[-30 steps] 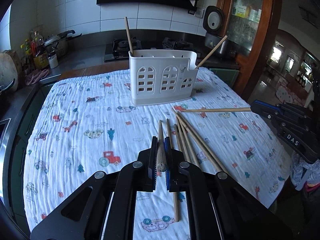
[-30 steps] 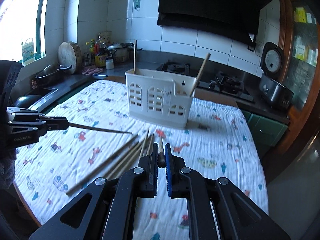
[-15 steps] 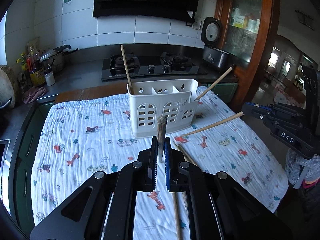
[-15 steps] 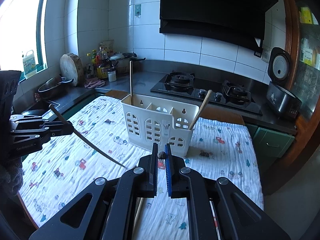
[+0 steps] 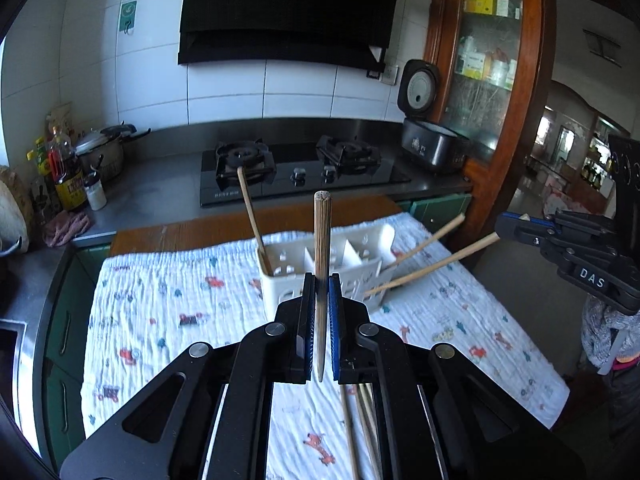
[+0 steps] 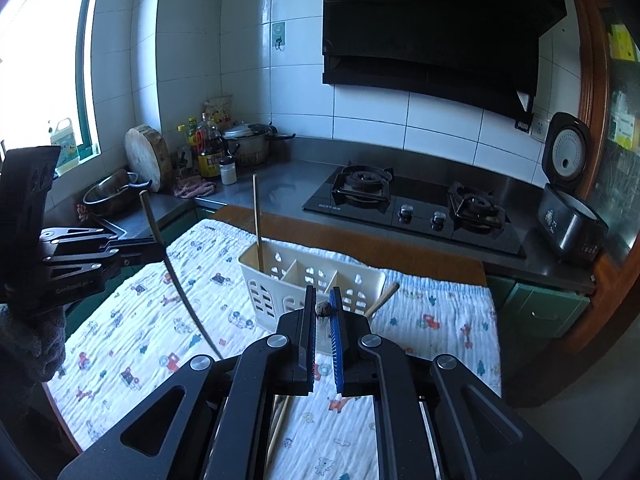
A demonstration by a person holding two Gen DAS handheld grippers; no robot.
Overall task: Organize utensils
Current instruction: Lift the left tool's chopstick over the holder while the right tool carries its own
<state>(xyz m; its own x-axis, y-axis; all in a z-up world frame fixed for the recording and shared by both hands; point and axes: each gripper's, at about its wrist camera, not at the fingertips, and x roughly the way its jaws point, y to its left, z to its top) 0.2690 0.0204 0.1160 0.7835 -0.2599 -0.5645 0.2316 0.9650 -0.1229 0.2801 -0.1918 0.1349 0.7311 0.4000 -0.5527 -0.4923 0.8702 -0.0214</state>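
Note:
My left gripper (image 5: 320, 292) is shut on a wooden chopstick (image 5: 322, 248) that stands upright between its jaws, above the cloth in front of the white utensil holder (image 5: 288, 268). My right gripper (image 6: 323, 304) is shut on another chopstick (image 6: 323, 309), seen end-on; in the left wrist view that chopstick (image 5: 436, 266) slants down toward the holder's right end. The holder (image 6: 280, 280) has one chopstick (image 6: 257, 220) in its left compartment and one (image 6: 384, 298) leaning out at its right. Loose chopsticks (image 5: 360, 420) lie on the cloth below my left gripper.
A printed white cloth (image 5: 168, 320) covers the table. Behind it are a steel counter with a gas hob (image 6: 408, 204), a rice cooker (image 6: 568, 216), bottles and a pot (image 6: 244, 148). The table's right edge drops to the floor (image 5: 540, 300).
Both grippers have risen with their chopsticks. The left chopstick has swung from pointing forward to upright. The right chopstick's tip has moved to the holder's right end.

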